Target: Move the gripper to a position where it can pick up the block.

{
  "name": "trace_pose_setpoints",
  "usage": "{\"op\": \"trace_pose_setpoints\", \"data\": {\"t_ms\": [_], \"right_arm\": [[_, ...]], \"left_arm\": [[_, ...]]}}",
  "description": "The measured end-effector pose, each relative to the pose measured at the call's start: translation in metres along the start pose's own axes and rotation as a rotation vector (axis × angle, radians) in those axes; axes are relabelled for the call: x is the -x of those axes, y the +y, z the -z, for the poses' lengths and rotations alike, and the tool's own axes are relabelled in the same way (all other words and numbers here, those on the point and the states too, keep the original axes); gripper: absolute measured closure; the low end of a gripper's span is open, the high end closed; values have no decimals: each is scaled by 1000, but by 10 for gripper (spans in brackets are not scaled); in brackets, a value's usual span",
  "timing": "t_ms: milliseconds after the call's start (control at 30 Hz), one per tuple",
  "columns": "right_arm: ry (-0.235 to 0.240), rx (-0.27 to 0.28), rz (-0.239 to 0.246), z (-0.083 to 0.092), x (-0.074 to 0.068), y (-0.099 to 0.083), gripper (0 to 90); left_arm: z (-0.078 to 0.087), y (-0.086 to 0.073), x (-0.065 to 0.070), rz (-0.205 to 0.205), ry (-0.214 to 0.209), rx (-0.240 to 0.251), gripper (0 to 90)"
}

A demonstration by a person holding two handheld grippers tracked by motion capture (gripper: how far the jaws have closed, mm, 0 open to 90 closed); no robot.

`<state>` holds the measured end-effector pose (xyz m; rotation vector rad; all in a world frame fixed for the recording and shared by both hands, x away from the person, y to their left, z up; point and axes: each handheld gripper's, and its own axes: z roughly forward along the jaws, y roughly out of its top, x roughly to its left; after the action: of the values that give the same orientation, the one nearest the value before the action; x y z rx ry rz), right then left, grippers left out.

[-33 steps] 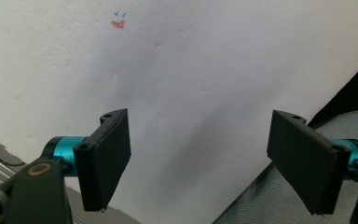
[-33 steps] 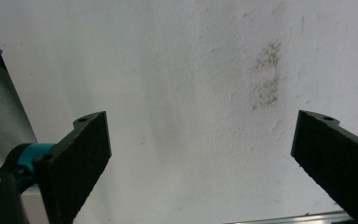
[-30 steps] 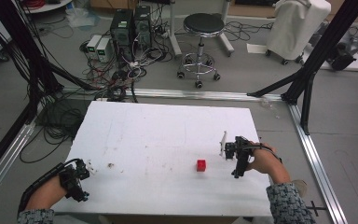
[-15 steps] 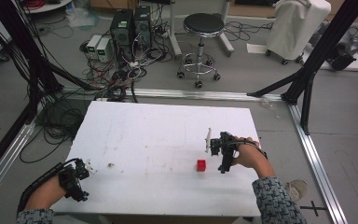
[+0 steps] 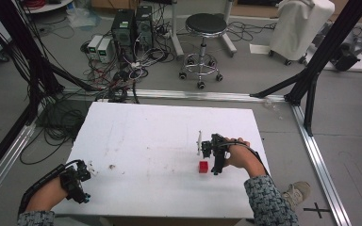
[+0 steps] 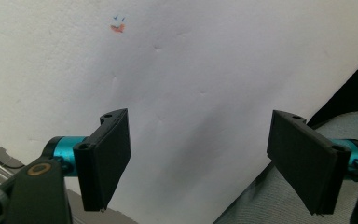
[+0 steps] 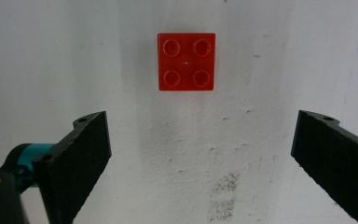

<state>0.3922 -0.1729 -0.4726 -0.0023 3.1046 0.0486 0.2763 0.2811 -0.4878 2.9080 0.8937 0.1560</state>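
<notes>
1. High view: brick (image 5: 203, 166), small and red, lies on the white table (image 5: 160, 127) toward its right half, nearer the front edge than the back. The right gripper (image 5: 213, 157) is held by the person's right hand (image 5: 239, 155) just beside the brick, on its right, with the black jaws pointing down and toward it; from here the brick sits just left of the jaw tips, and I cannot tell whether anything touches. The left gripper (image 5: 78, 181), in the left hand (image 5: 47, 195), sits at the table's front left corner, well apart from the brick. A small dark mark (image 5: 111, 166) lies on the table near it.

2. Left gripper view: left gripper (image 6: 198, 158) has its two black jaws spread wide with nothing between them but bare white tabletop. The table's edge runs diagonally under the jaws, with grey floor beyond it at the lower right. A small orange and blue smudge (image 6: 117, 27) sits on the surface far ahead, near the top of the picture.

3. Right gripper view: right gripper (image 7: 200, 158) also has its jaws wide apart and empty. The brick (image 7: 186, 61) lies ahead of the jaw tips, slightly left of the middle line between them, apart from both pads. It is a square red block seen from straight above, with four round studs in a two-by-two pattern on top, its edges roughly square to the view. A grey scuff (image 7: 223, 193) marks the table between the jaws, nearer the camera than the brick.
</notes>
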Motion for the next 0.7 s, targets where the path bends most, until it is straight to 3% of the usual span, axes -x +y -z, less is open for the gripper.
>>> {"op": "trace_pose_setpoints", "data": {"t_ms": [333, 467, 567, 700], "right_arm": [[20, -14, -6, -14, 0, 13, 40], [27, -11, 1, -20, 0, 18, 40], [28, -2, 40, -26, 1, 22, 40], [34, -18, 28, -31, 1, 25, 40]], "left_arm": [[0, 1, 1, -3, -2, 0, 218], [0, 1, 1, -5, -1, 1, 218], [0, 1, 1, -5, -4, 1, 218], [0, 1, 1, -5, -3, 0, 218]]}}
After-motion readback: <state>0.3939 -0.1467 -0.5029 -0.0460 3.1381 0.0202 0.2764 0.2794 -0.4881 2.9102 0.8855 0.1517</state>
